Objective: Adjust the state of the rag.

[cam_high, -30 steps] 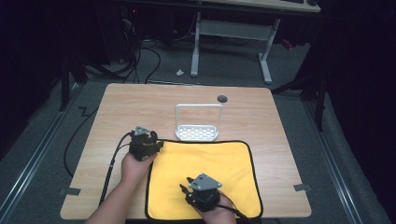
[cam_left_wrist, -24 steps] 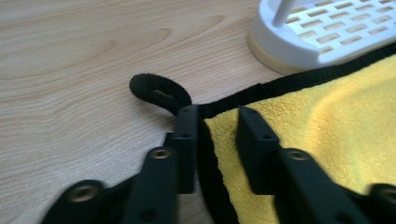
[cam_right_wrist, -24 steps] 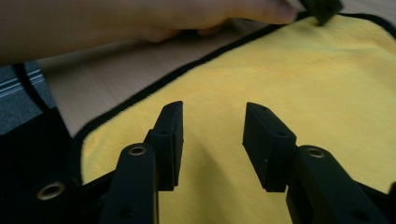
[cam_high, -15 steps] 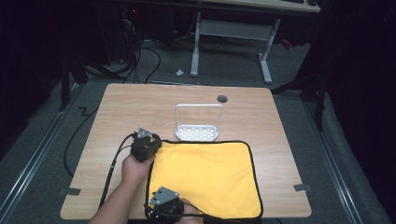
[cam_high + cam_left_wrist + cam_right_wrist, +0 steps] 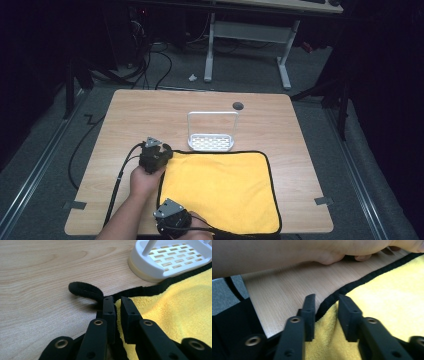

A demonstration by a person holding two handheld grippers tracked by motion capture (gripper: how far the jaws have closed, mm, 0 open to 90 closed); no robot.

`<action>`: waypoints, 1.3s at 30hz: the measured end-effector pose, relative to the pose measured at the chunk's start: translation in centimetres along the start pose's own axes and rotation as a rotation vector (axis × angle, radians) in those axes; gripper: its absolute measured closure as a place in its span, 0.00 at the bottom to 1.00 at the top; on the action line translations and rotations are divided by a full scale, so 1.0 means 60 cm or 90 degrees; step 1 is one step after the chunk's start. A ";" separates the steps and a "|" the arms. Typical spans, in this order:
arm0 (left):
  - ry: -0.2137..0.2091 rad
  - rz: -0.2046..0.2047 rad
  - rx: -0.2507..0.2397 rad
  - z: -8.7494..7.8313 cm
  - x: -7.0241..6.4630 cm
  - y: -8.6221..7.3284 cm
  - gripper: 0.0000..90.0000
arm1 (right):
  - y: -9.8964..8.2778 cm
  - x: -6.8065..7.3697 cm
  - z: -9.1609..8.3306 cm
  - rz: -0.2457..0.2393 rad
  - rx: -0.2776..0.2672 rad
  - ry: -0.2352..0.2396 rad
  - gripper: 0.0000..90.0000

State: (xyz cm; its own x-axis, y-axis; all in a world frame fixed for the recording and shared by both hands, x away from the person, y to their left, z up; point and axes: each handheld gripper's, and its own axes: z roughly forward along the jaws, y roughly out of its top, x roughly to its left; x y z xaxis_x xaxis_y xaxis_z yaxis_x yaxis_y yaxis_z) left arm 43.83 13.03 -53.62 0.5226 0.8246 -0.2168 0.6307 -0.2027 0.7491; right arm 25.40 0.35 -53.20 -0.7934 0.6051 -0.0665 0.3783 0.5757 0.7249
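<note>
While the high view hides it, left gripper (image 5: pixel 118 302) pinches (tightly) yellow cloth (image 5: pixel 175 307).

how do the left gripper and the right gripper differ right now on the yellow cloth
The left gripper is pinched shut on the yellow cloth at its far left corner; the right gripper straddles the near left edge, its jaws just closing but a gap still showing. The left sits farther up the table, the right at the near edge. Both meet the black-trimmed hem.
</note>
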 end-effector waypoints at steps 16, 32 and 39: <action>-0.014 -0.034 -0.011 -0.004 0.009 -0.002 0.93 | 0.011 -0.011 -0.032 -0.017 -0.040 0.004 0.92; -0.045 -0.141 -0.104 -0.057 0.040 -0.001 0.94 | 0.053 -0.003 -0.058 -0.037 -0.105 0.010 0.93; -0.018 -0.153 -0.129 -0.115 0.084 -0.008 0.94 | 0.095 0.026 -0.038 -0.064 -0.124 0.033 0.93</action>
State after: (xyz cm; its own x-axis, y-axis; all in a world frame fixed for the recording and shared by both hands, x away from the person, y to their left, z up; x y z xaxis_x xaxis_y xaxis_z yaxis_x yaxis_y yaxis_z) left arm 42.19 20.93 -50.75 0.3895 0.8208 -0.4178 0.6120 0.1083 0.7834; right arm 25.22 3.31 -47.62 -0.8478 0.5180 -0.1135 0.2008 0.5118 0.8353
